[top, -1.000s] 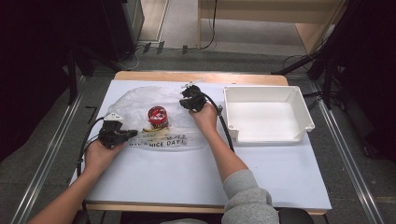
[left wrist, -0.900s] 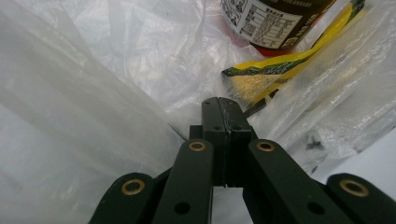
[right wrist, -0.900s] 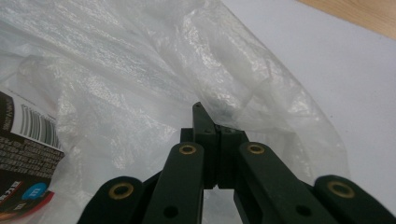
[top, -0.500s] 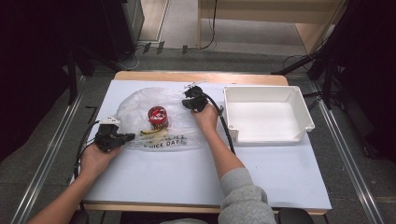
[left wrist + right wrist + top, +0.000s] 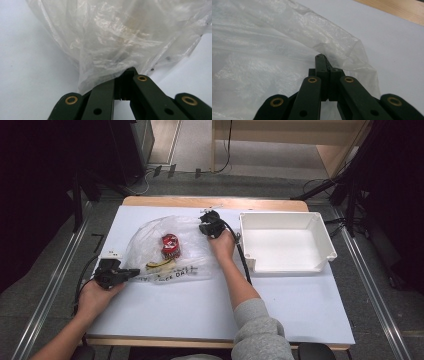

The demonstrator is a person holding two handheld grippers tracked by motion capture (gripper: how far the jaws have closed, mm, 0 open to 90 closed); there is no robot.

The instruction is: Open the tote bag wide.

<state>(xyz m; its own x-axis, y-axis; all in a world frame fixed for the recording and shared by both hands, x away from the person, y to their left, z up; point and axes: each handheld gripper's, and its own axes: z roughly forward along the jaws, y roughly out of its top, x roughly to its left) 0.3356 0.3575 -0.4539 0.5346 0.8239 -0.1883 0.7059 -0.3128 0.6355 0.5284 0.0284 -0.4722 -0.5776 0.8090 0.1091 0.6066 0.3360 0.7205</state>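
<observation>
a clear plastic bag (image 5: 165,251) lies left of centre on the white worktop (image 5: 200,310), holding a red can (image 5: 170,245). the left gripper (image 5: 134,271) and right gripper (image 5: 204,222) each pinch a bag edge, jaws pressed together.

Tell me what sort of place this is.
Probably a lab or recording workspace: a white-covered table with metal rails either side, cables on the grey floor, and a person working hand-held grippers on a clear plastic bag beside a white tray.

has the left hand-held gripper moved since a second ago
Yes. The left hand-held gripper, shut on the plastic bag, has slid slightly left, away from the white tray.
</observation>
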